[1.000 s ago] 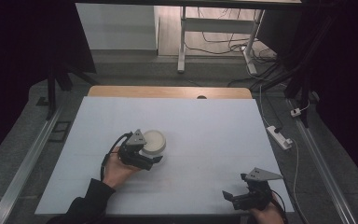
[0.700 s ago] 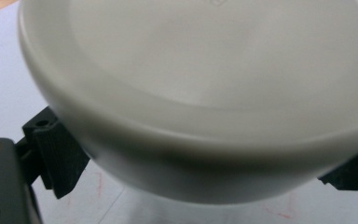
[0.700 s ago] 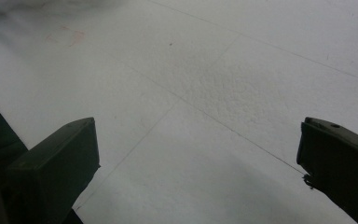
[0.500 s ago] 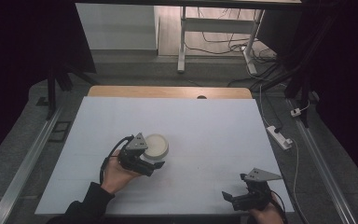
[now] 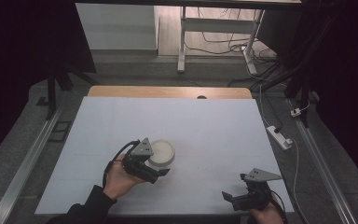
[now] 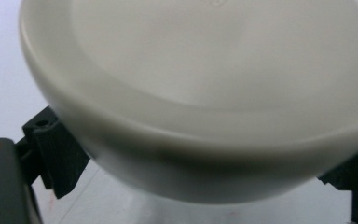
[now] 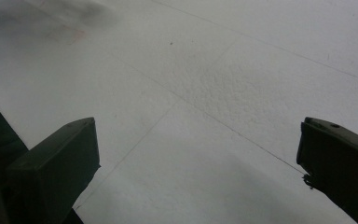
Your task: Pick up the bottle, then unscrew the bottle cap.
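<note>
Near the table's front-left: white bowl between the jaws

On the white table (image 5: 205, 126), the left gripper (image 5: 161, 170) brackets a small white bowl (image 5: 161, 153), jaws either side of its wall; whether they pinch, I cannot tell. It looks light, stiff, smooth and likely slippery, so grip at the rim. Right gripper (image 5: 228, 198) idles, jaws apart

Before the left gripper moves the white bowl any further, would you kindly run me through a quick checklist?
1. White bowl sits between the left gripper jaws: ok.
2. Jaws actually clamped on the bowl: cannot tell.
3. Bowl resting on the table or lifted: cannot tell.
4. Bowl's contents: cannot tell, too blurred.
5. Right gripper open, holding nothing, well apart from the bowl: ok.
6. Table around the bowl free of obstacles: ok.
</note>
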`<state>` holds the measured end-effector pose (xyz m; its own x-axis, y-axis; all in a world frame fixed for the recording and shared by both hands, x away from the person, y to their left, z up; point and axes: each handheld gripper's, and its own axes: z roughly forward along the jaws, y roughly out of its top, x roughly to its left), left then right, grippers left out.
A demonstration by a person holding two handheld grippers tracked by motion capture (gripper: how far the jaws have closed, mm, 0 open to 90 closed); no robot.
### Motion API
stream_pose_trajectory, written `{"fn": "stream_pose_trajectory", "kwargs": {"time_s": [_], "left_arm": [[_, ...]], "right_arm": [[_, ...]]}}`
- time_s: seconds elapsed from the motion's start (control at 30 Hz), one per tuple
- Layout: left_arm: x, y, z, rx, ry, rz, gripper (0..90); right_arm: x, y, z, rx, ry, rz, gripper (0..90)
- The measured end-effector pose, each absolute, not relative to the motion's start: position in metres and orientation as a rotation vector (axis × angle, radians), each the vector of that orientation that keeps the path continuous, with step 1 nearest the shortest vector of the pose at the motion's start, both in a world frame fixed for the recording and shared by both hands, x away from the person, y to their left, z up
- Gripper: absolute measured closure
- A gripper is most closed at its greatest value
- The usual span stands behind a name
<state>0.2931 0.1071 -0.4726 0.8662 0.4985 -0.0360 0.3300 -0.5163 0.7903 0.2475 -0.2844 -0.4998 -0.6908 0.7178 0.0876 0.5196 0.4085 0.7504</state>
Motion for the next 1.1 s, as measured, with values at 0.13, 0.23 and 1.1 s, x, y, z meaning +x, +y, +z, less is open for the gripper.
{"fn": "stream_pose_trajectory", "kwargs": {"time_s": [0.13, 0.23, 1.1], "left_arm": [[0.291, 0.105, -0.472, 2.160, 0.585, 0.235, 7.5], [0.290, 0.103, -0.471, 2.160, 0.582, 0.229, 7.5], [0.289, 0.098, -0.473, 2.172, 0.566, 0.219, 7.5]], "right_arm": [[0.248, -0.284, -0.500, 1.088, 2.419, 1.151, 0.0], [0.247, -0.284, -0.500, 1.087, 2.418, 1.148, 0.0], [0.245, -0.260, -0.485, 1.007, 2.474, 1.250, 0.0]]}}
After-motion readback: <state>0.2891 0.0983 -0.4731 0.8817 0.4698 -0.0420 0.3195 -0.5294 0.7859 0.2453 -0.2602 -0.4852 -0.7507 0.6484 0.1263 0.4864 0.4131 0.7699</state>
